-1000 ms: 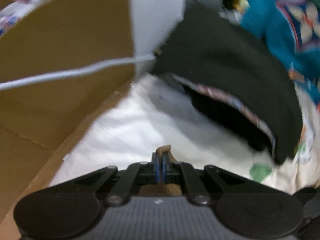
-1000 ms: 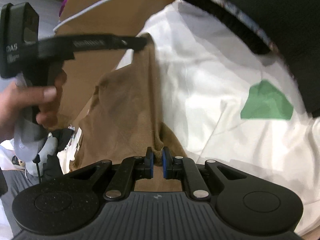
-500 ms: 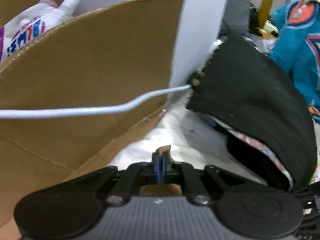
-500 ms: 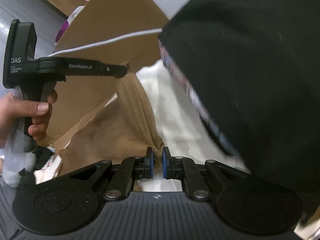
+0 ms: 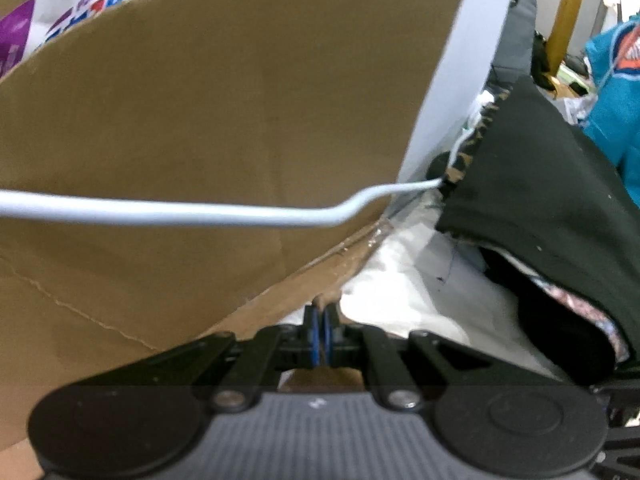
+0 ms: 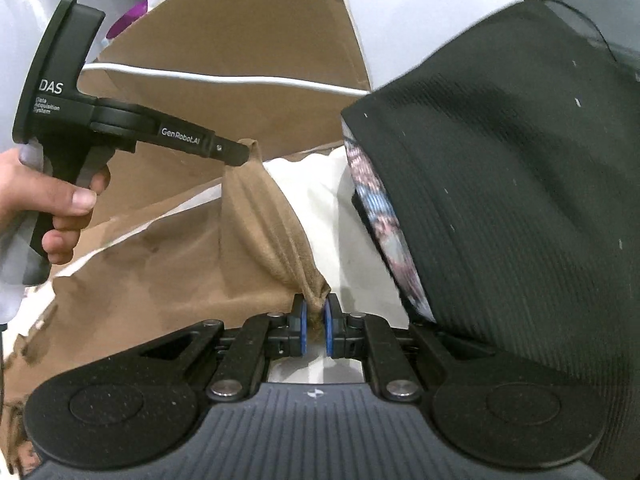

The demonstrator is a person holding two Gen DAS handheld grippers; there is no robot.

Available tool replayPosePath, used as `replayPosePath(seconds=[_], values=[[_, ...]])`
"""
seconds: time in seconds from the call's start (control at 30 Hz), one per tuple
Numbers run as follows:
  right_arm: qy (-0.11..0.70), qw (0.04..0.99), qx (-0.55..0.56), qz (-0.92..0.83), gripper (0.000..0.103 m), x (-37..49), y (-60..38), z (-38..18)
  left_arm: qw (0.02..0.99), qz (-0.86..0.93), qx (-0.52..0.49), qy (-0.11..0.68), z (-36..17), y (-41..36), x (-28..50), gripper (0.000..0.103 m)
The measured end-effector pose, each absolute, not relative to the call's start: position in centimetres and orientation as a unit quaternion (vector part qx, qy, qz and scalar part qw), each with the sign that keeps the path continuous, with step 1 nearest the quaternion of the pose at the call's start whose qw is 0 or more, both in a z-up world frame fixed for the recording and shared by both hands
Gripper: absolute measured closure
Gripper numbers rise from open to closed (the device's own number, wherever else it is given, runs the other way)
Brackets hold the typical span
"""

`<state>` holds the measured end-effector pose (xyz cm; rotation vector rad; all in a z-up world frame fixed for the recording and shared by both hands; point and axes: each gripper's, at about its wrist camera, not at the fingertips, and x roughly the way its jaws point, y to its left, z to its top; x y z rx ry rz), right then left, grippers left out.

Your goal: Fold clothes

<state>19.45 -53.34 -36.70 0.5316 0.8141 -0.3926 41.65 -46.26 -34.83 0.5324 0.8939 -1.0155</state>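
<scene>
A tan garment (image 6: 264, 220) hangs stretched between both grippers above a white sheet (image 6: 316, 184). My right gripper (image 6: 315, 322) is shut on one bunched corner of it. In the right wrist view my left gripper (image 6: 236, 154), held by a hand (image 6: 36, 200), pinches the other corner higher up and farther left. The left wrist view shows the left gripper (image 5: 321, 330) shut, with a small tan tip of the garment (image 5: 326, 300) poking out between its pads. The rest of the cloth droops below, over the sheet's left side.
A tall cardboard panel (image 5: 200, 120) stands close on the left, crossed by a white cable (image 5: 180, 212). A black garment with a patterned lining (image 6: 500, 200) is heaped at the right. A teal jersey (image 5: 616, 92) lies far right. A printed plastic bag (image 5: 72, 12) sits behind the cardboard.
Both grippers have swung toward the cardboard and risen, carrying the tan garment. The black garment now fills more of the right wrist view, and the green patch on the sheet is out of sight.
</scene>
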Motion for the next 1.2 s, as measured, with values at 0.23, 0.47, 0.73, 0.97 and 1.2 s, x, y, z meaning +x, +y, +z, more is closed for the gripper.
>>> replayPosePath(seconds=[0.23, 0.47, 0.73, 0.97, 1.2], values=[[0.399, 0.866, 0.215, -0.212, 0.093, 20.4, -52.9, -36.6, 0.748, -0.469, 0.188, 0.430, -34.0, -45.0, 43.5, 0.074], [0.380, 0.871, 0.230, -0.209, 0.079, 18.0, -52.1, -36.1, 0.754, -0.459, 0.198, 0.426, -32.6, -41.0, 43.8, 0.071], [0.369, 0.836, 0.361, -0.184, 0.062, 15.9, -53.0, -38.9, 0.761, -0.414, 0.221, 0.448, -35.4, -37.5, 44.6, 0.071], [0.340, 0.824, 0.411, -0.189, 0.061, 16.2, -53.7, -39.7, 0.754, -0.418, 0.209, 0.462, -36.6, -35.5, 45.1, 0.071], [0.324, 0.811, 0.444, -0.200, 0.061, 16.4, -54.0, -38.5, 0.742, -0.433, 0.205, 0.468, -37.1, -35.4, 44.8, 0.073]])
